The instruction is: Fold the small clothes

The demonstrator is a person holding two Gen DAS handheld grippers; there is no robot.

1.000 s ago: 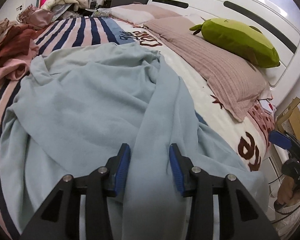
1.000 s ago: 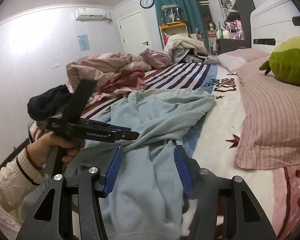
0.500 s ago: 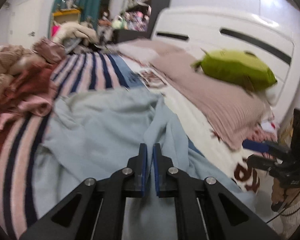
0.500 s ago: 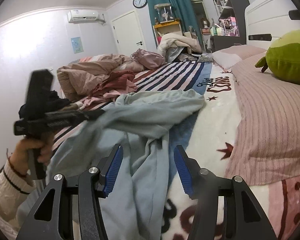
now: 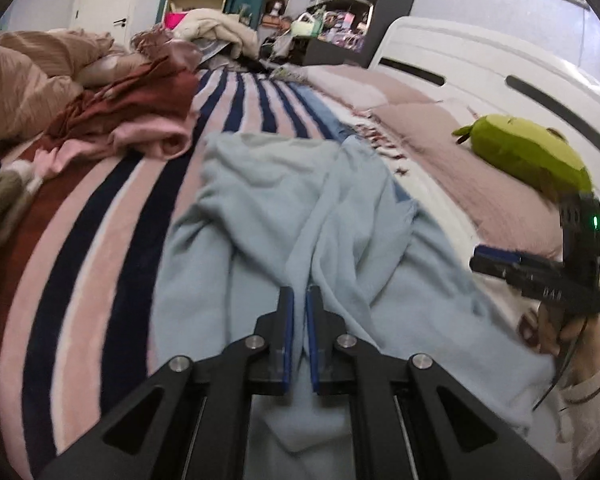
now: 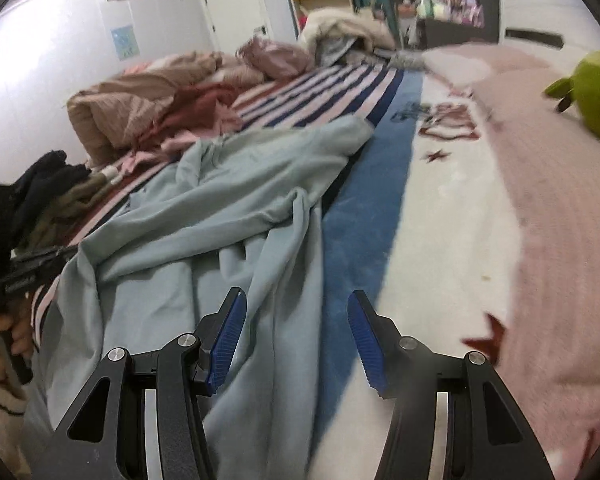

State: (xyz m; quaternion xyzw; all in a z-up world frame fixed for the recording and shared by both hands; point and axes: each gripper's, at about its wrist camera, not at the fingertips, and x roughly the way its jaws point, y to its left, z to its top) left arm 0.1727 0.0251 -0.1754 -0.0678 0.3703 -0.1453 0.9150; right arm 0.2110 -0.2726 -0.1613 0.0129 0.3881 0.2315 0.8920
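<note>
A light blue garment [image 5: 300, 208] lies rumpled and spread along the striped bed; it also shows in the right wrist view [image 6: 228, 216]. My left gripper [image 5: 298, 316] is shut on a fold of the garment near its close edge and holds it a little raised. My right gripper [image 6: 296, 332] is open and empty, just above the garment's right edge; it also shows at the right of the left wrist view [image 5: 500, 260]. The left gripper's body shows at the far left of the right wrist view [image 6: 24, 272].
A heap of red and pink clothes [image 5: 140, 120] and a beige quilt [image 5: 28, 76] lie at the far left of the bed. Pink pillows [image 6: 540, 184] and a green plush toy [image 5: 528, 152] lie by the white headboard [image 5: 500, 80]. Dark clothes [image 6: 32, 184] sit at the left edge.
My left gripper closed on the garment's fold and pulled it up and toward me, stretching the cloth. My right gripper moved right, staying open.
</note>
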